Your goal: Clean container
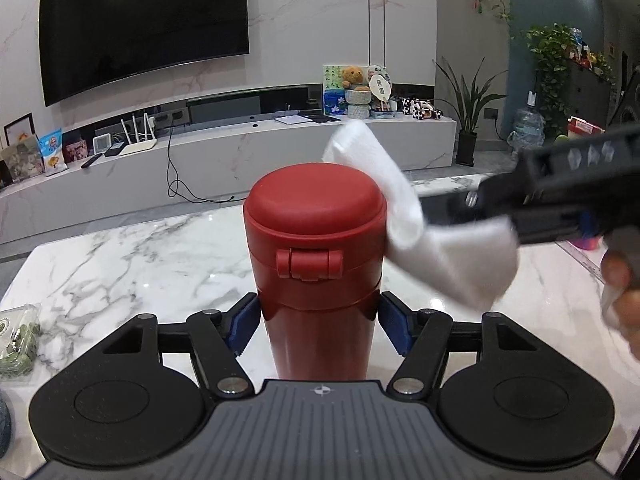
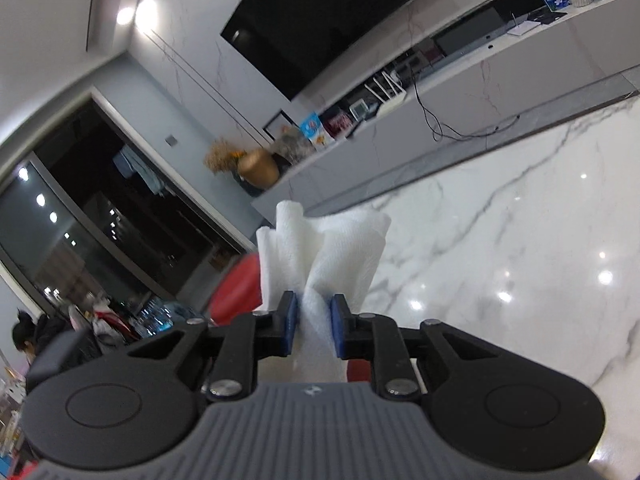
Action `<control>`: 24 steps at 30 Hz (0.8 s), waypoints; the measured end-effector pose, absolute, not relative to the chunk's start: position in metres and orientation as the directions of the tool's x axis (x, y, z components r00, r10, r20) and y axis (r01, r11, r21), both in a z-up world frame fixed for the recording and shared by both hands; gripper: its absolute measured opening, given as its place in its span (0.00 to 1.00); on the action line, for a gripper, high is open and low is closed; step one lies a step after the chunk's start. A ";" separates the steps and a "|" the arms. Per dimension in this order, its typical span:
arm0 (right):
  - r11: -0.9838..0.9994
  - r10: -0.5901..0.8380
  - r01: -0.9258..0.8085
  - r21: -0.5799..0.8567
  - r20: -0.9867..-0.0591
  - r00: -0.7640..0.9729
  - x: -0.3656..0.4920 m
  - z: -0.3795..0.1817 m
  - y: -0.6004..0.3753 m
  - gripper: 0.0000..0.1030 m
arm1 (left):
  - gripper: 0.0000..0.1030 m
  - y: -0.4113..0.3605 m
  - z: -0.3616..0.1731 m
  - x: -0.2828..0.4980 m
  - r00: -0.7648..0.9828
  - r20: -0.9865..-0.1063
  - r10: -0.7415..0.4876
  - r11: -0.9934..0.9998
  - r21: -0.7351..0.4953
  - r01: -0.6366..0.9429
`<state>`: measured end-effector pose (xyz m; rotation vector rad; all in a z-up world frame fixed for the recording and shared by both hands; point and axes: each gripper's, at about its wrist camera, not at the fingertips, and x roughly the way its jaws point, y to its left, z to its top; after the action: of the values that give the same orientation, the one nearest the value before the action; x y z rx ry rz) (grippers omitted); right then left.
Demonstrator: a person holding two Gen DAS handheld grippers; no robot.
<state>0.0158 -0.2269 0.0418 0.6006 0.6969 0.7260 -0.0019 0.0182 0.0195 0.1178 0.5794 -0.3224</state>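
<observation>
The left gripper (image 1: 318, 322) points forward and somewhat down, level across the near edge of the worktop (image 1: 132, 256). Its jaws are clenched on the flask (image 1: 316, 256), one blue pad on each side of the body just below the lid band.

The right gripper (image 2: 314, 326) comes in from the right, rolled to one side so that its view is tilted. Its jaws pinch a white cloth (image 2: 324, 256), which fans out beyond the pads in soft folds. In the left wrist view the right gripper (image 1: 516, 222) is a dark blurred bar, and a hand (image 1: 624, 292) shows at the right edge behind it. The cloth (image 1: 404, 216) drapes against the right side of the flask's lid, one end standing above the lid's top, the other spreading down and right.

The flask is red and upright, standing near the near middle of the worktop. Its domed lid is closed, and a hinge faces the left camera. In the right wrist view only red slivers of the flask (image 2: 236, 284) show left of the cloth.

A clear box (image 1: 18, 338) with something green inside lies at the worktop's near left edge; what it holds I cannot tell.
</observation>
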 end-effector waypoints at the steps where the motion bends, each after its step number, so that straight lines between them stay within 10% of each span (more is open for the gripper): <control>1: 0.612 0.754 -0.384 0.691 -0.365 0.546 0.018 0.040 -0.225 0.20 | 0.61 0.019 0.020 -0.001 0.787 -0.555 -0.269 0.942 0.017 0.335; 24: 0.793 0.610 -0.346 0.502 -0.643 0.463 0.038 -0.031 -0.191 0.18 | 0.61 0.021 0.023 0.003 0.788 -0.556 -0.265 0.953 -0.028 0.301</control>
<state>0.0379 -0.1908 -0.0310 0.3209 0.9160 0.6001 0.0027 0.0207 0.0230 0.0634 0.5900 -0.3048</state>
